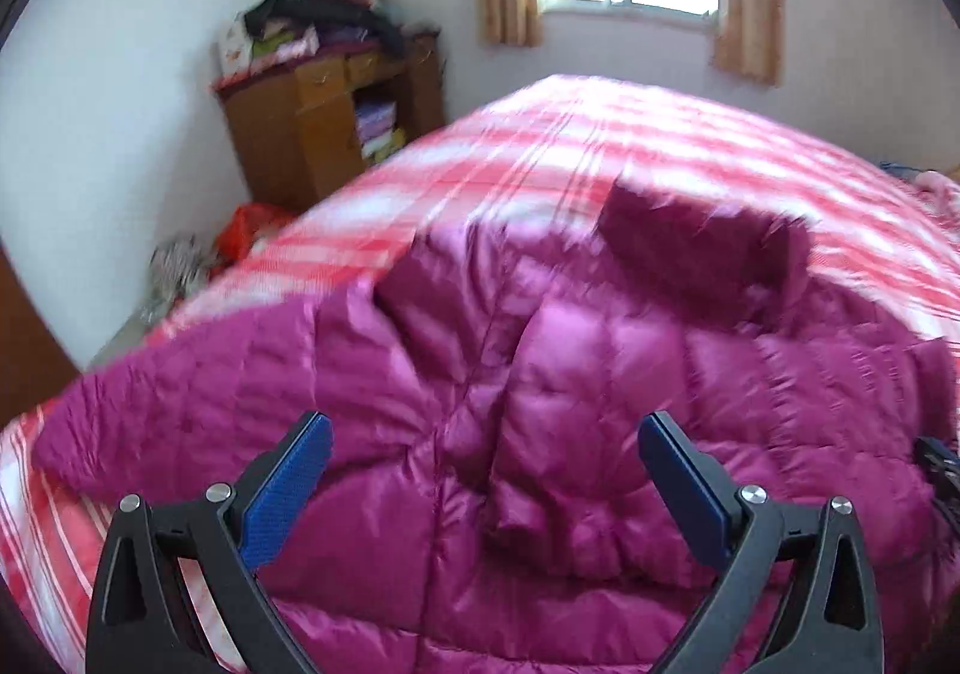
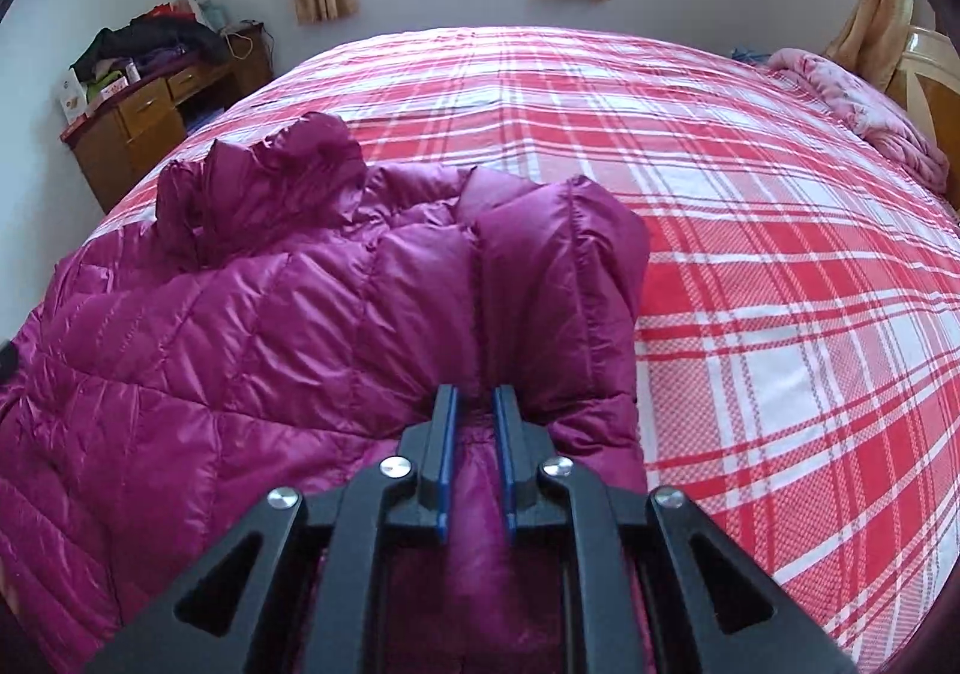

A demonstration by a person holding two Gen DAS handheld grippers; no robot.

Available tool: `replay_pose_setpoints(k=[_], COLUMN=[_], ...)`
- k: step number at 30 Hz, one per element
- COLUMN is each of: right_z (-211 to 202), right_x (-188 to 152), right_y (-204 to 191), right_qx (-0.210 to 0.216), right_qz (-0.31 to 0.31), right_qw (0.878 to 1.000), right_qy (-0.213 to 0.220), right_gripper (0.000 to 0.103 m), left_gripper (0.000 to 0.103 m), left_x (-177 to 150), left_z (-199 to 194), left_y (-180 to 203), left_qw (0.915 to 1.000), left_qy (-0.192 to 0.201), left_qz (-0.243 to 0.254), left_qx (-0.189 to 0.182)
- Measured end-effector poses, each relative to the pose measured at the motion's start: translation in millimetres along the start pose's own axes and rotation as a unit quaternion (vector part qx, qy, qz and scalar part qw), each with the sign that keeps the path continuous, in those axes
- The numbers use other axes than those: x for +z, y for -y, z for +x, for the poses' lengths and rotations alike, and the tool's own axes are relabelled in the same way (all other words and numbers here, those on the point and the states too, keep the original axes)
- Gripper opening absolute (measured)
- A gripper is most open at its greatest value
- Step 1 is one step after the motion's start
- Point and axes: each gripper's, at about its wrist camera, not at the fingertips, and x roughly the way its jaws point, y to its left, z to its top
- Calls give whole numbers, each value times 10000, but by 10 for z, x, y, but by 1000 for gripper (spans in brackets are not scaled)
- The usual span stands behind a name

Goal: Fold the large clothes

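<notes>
Ahead and to the right of the right gripper (image 2: pixel 477 404), the plaid bedspread (image 2: pixel 750 254) lies bare and flat: open passage. To its left, the puffed magenta jacket (image 2: pixel 270 314) bulks up, its raised collar (image 2: pixel 276 164) highest. Under the left gripper (image 1: pixel 483 434), jacket folds fill the path. Far right: pink bedding (image 2: pixel 870 116). Far left: cluttered wooden desk (image 2: pixel 150 116).

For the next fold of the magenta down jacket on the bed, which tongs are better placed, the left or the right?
Probably the right tongs: they are already nearly shut on a fold of the magenta jacket and could carry it over. The left tongs hang wide open above the jacket, gripping nothing.
</notes>
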Motion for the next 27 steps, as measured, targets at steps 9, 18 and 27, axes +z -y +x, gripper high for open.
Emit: replay_pose_setpoints(k=[9,18,27], right_z=[42,36,33], right_x=[-4,-11,-13], right_y=[12,4,-38], right_qx=[43,46,-108], right_qz=[56,25,-107], right_qw=[10000,9999,9998], right_qy=[62,93,88], right_gripper=[17,20,21], left_gripper=[102,102,102], left_x=[-144,4,-181], left_z=[301,-513,-429], left_y=[-38,-1212,-3016], left_qw=[9987,9920,9338], left_qy=[-473,274,-61], left_qz=[-181,-1233,-3379], left_qx=[65,47,1171])
